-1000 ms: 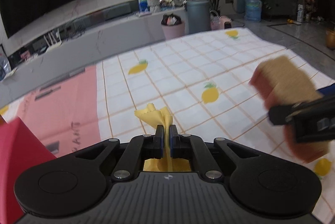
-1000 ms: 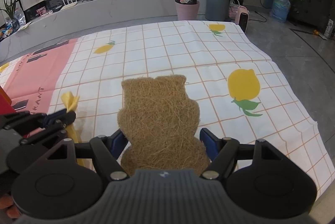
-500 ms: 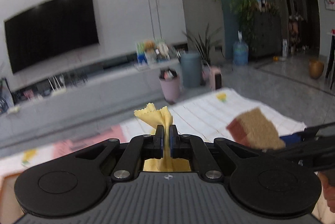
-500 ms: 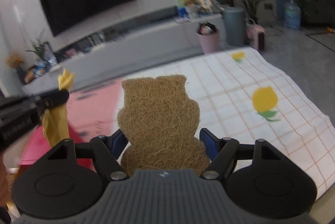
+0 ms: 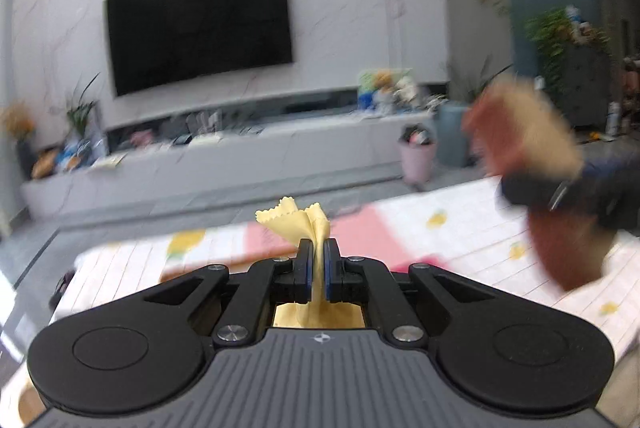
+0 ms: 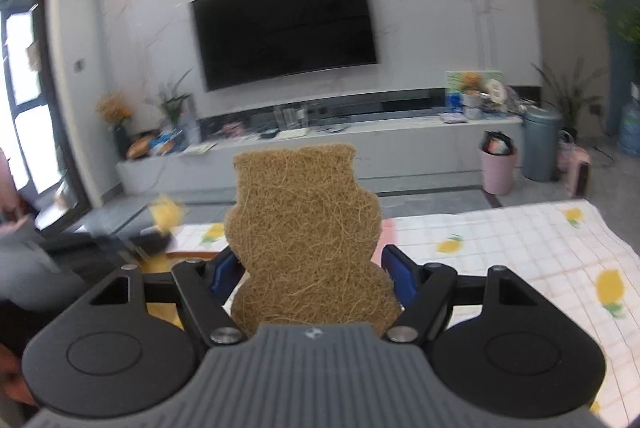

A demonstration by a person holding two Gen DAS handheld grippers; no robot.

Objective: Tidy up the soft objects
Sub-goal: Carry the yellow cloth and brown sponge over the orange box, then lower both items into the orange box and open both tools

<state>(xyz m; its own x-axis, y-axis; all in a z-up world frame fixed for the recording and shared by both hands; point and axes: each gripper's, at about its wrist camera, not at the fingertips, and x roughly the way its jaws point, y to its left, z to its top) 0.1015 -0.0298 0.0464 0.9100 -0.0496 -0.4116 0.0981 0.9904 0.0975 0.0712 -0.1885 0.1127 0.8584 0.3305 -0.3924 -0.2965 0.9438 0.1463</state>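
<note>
Landmark: the lemon-print cloth [image 6: 520, 252] spread over the low surface; all places below are given relative to it.

Left gripper [image 5: 316, 268]: jaws nearly together, pinching the yellow cloth [image 5: 298, 220]. The cloth's zigzag-cut edge stands up above the fingertips; the rest hangs down behind them.

Right gripper [image 6: 310, 270]: jaws set wide, the blue pads pressing on both side edges of the bear-shaped fibre sponge [image 6: 304, 232]. The sponge stands upright between them.

Yellow cloth, place: held in the air above the lemon-print cloth, clear of it, towards the pink panel [image 5: 360, 236] at its far end.

Fibre sponge, place: held in the air above the lemon-print cloth, not touching it. In the left wrist view it appears blurred, with a reddish-brown back face, to the right of the yellow cloth and well apart from it.

Step in hand (judgement): transport. Both soft items are gripped and carried together; neither is yet set down.

Destination: not identifiable. No bin, tray or box for the items can be made out on or beside the lemon-print cloth.

Next move calls for (judgement): bring each item over its storage place, lower until it rests, then release one gripper at a time. Maintain separation between the two grippers.

Handling note (judgement): the yellow cloth is limp and may snag on a pad at release; the sponge is stiff enough to hold its shape.
</note>
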